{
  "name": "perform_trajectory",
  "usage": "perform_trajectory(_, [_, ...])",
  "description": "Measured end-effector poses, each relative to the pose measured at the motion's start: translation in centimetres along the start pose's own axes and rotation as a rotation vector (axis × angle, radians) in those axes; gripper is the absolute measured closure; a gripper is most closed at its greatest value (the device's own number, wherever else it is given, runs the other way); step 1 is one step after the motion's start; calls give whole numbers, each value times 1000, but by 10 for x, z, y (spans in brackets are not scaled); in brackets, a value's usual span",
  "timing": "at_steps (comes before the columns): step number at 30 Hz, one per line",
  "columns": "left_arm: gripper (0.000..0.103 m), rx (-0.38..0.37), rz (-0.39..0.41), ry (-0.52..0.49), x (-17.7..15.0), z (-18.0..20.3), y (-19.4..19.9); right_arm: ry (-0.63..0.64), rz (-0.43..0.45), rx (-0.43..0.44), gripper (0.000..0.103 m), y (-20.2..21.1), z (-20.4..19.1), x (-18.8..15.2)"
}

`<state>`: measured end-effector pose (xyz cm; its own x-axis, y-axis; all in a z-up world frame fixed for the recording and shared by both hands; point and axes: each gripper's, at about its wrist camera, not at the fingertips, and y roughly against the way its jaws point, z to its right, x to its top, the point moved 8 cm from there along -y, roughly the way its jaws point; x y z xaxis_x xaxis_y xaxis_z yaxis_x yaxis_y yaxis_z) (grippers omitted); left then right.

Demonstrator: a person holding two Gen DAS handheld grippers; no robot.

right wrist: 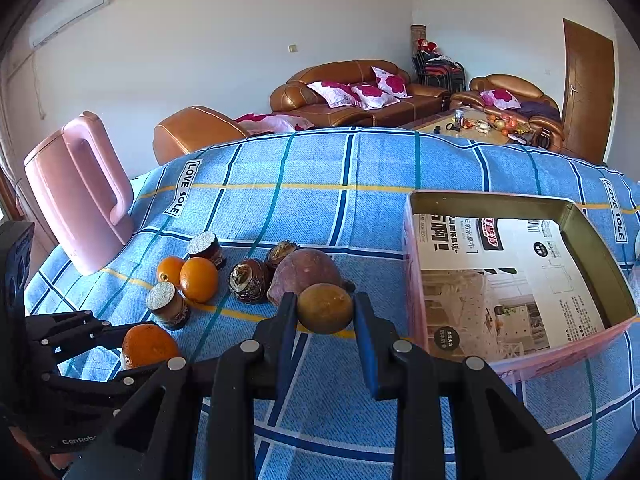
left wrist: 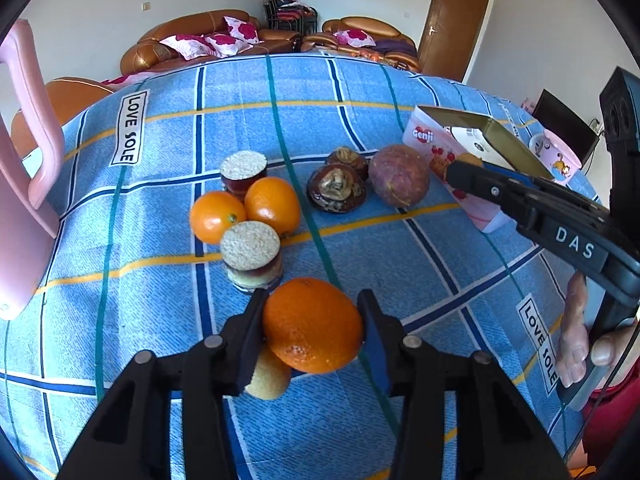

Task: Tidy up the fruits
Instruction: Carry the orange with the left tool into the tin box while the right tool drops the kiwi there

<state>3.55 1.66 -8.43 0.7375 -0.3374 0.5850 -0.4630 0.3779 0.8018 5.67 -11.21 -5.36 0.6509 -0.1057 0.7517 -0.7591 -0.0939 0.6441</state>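
- Fruit lies scattered on a table under a blue checked cloth (left wrist: pixel 400 264), with a living room, brown sofas and a wooden door behind.
- Left gripper (left wrist: pixel 312 332): its 2 black jaws are clamped on a large orange (left wrist: pixel 312 324), pads pressing both sides. The same orange shows at the lower left of the right wrist view.
- A pale yellowish piece (left wrist: pixel 270 380) sits just under that orange, beside the left jaw; what it is cannot be told.
- Right gripper (right wrist: pixel 325 308): its jaws are clamped on a small brownish-yellow round fruit (right wrist: pixel 325 308), held above the cloth just left of the box.
- Box (right wrist: pixel 416 280): an open, shallow pink carton to the right, lined with a printed sheet. No fruit lies in it.
- 2 small oranges (left wrist: pixel 244 212) sit touching each other near the middle of the cloth.
- 2 short dark jars (left wrist: pixel 251 256) with pale grainy tops stand upright, 1 in front of the small oranges and 1 behind, each just beside them.
- 2 dark brown fruits (left wrist: pixel 336 188) with dried, cracked tops lie to the right of the small oranges.
- A purplish round fruit (left wrist: pixel 399 175) rests just beside them, near the box wall.
- A pink kettle (right wrist: pixel 80 192) stands upright at the far left of the table.
- A person's hand (left wrist: pixel 580 336) grips the right tool's handle at the right edge of the left wrist view.
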Motion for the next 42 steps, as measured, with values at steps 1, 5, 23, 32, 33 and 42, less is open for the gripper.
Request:
perform_trajectory(1, [56, 0, 9, 4, 1, 0, 1, -6, 5, 7, 73, 2, 0, 1])
perform_trajectory(5, [56, -6, 104, 19, 11, 4, 17, -19, 44, 16, 73, 11, 3, 8])
perform_trajectory(23, [56, -42, 256, 60, 78, 88, 4, -30, 217, -69, 73, 51, 99, 33])
perform_trajectory(32, [56, -57, 206, -12, 101, 164, -39, -59, 192, -127, 73, 51, 164, 30])
perform_trajectory(33, [56, -62, 196, -10, 102, 169, -44, -64, 181, -135, 73, 49, 172, 29])
perform_trajectory(42, [56, -31, 125, -21, 103, 198, -82, -36, 79, -204, 72, 31, 198, 15])
